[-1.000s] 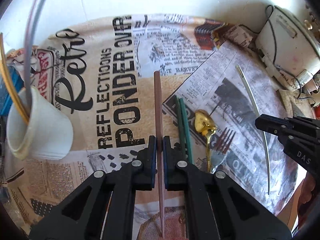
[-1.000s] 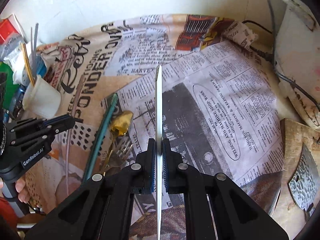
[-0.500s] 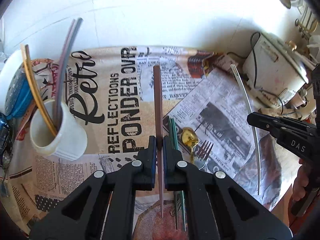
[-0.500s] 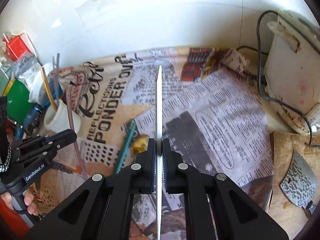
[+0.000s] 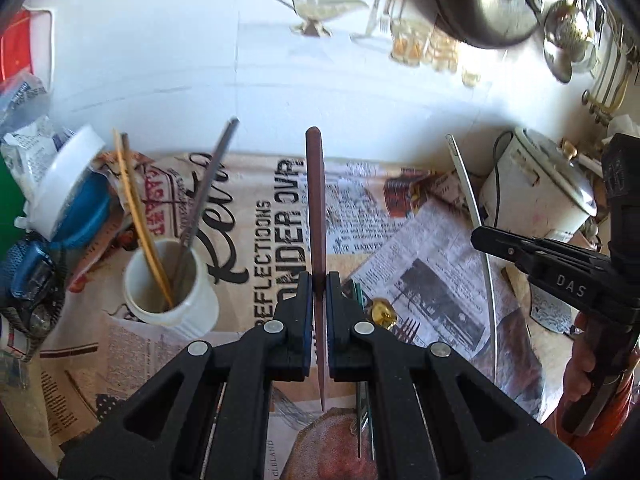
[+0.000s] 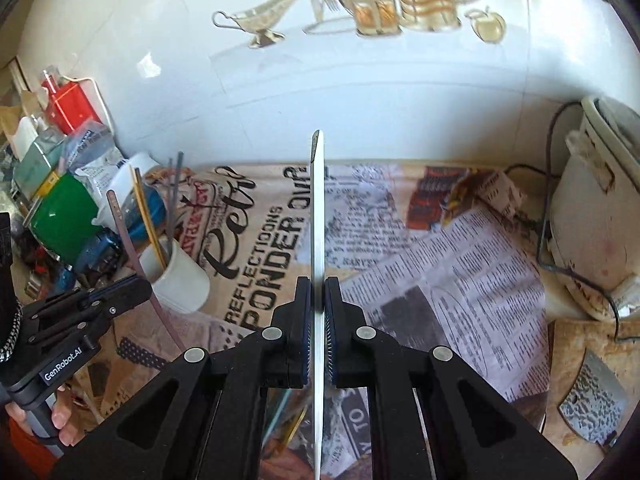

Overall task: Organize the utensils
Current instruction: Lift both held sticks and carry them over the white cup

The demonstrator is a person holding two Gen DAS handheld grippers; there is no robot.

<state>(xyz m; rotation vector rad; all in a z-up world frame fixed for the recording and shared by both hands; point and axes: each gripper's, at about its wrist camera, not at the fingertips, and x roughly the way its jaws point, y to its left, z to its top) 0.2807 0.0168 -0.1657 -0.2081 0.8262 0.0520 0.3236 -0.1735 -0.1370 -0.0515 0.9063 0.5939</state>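
My left gripper (image 5: 319, 292) is clenched on a brown utensil handle (image 5: 315, 208), pinched edge-on between the pads, its tip pointing away toward the white wall. My right gripper (image 6: 317, 300) is clenched the same way on a silver utensil handle (image 6: 317, 216), also edge-on, tip aimed at the far wall. Both pieces are lifted off the newspaper-print cloth (image 5: 256, 216).

The white cup (image 5: 170, 284) stands on the cloth to the left of my left gripper, upright, with a gold handle (image 5: 140, 220) and grey handles (image 5: 204, 200) leaning out of it. Cup sits apart from the brown handle, no contact.

On the cloth just right of my left jaws lie a green-handled piece (image 5: 359, 292), a gold spoon (image 5: 383, 312) and a fork (image 5: 406, 326), close together, partly hidden by my fingers.

Far left: a green container (image 6: 60, 212) and a red box (image 6: 70, 106) among clutter. Right: a white appliance (image 6: 596, 208) with a cord, and a cleaver blade (image 6: 592, 404) on a wooden board at near right.
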